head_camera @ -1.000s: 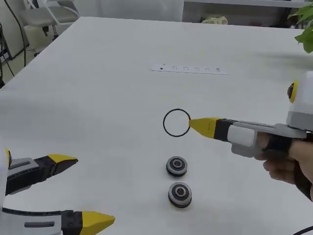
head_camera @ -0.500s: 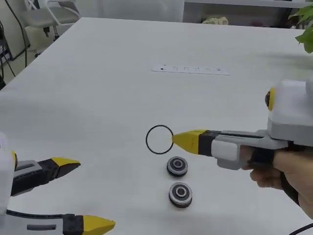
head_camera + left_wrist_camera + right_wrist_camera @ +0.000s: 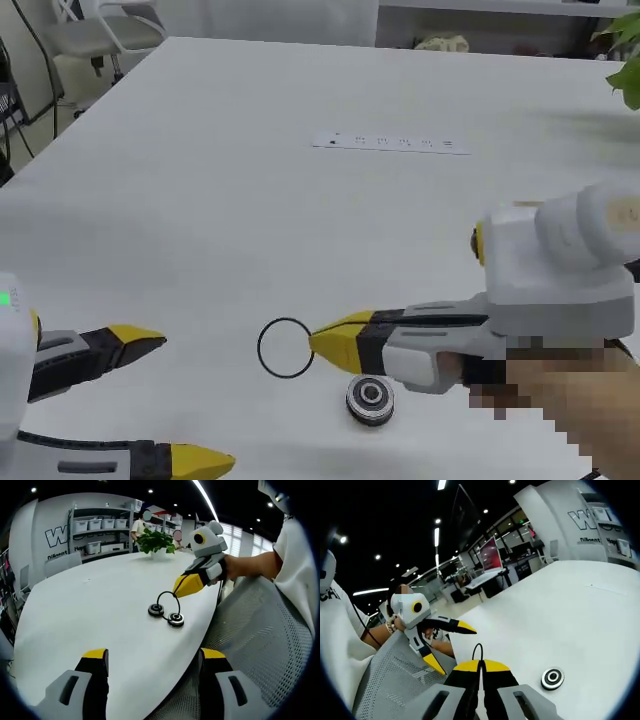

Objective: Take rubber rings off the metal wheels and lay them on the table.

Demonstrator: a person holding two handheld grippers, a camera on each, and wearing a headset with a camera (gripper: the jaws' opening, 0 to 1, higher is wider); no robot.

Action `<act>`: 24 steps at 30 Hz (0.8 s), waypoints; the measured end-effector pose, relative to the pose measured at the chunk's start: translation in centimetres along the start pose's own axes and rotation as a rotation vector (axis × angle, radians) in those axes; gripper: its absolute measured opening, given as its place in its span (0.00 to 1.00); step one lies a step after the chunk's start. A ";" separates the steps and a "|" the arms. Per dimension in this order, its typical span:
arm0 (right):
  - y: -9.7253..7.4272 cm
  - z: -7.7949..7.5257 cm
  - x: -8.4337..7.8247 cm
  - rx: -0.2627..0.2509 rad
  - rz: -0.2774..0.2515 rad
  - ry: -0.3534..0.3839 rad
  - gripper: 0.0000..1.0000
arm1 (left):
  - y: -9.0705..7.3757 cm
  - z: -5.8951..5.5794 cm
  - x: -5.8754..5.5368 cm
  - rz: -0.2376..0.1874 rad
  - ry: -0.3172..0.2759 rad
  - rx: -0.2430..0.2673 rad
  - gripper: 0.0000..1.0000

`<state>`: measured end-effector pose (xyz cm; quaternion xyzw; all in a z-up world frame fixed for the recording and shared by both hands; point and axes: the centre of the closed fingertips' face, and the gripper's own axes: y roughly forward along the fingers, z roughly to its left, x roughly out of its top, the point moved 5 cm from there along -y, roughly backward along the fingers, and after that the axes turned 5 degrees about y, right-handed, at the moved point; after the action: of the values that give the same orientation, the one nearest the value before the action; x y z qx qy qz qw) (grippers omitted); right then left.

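The right gripper [image 3: 322,343] has its jaws pressed together on a thin black rubber ring [image 3: 285,347]. They pinch it at one spot on its rim, so the loop juts out past the yellow tips. Gripper and ring sit over the near edge of the tabletop [image 3: 250,150], on the person's side. I cannot tell whether the ring's lower side touches the surface. In the left gripper view it stands upright above the wheels, which suggests it is in the air.

A metal wheel [image 3: 370,397] lies flat just on the near side of those tips, close to the near edge. The left gripper view shows a second wheel [image 3: 156,610] just beside it, a little farther in from that edge. The ring is near both wheels and sits around neither.

The left gripper [image 3: 175,400] waits toward the near-left corner, well apart from the wheels. Its jaws are spread wide and hold nothing.

As for progress, one ring looks to be off its wheel but not yet laid down, so that first removal is only partly finished. Each wheel shows a dark outer band around a paler hub. I read that as rubber left on them, though it is too small to be sure. If so, most of the work remains — set this ring flat on a bare patch of tabletop, then strip what the two wheels carry.
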<state>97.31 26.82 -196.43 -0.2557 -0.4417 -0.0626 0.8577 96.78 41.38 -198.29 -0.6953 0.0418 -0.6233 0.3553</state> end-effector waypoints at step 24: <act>2.5 -1.4 -5.8 -0.065 0.263 -0.275 0.00 | 0.1 0.0 0.0 -0.006 0.023 -0.007 0.69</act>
<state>95.66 27.61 -202.65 -0.3452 -0.5150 0.0714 0.7813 96.80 41.32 -198.33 -0.6893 0.0460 -0.6324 0.3505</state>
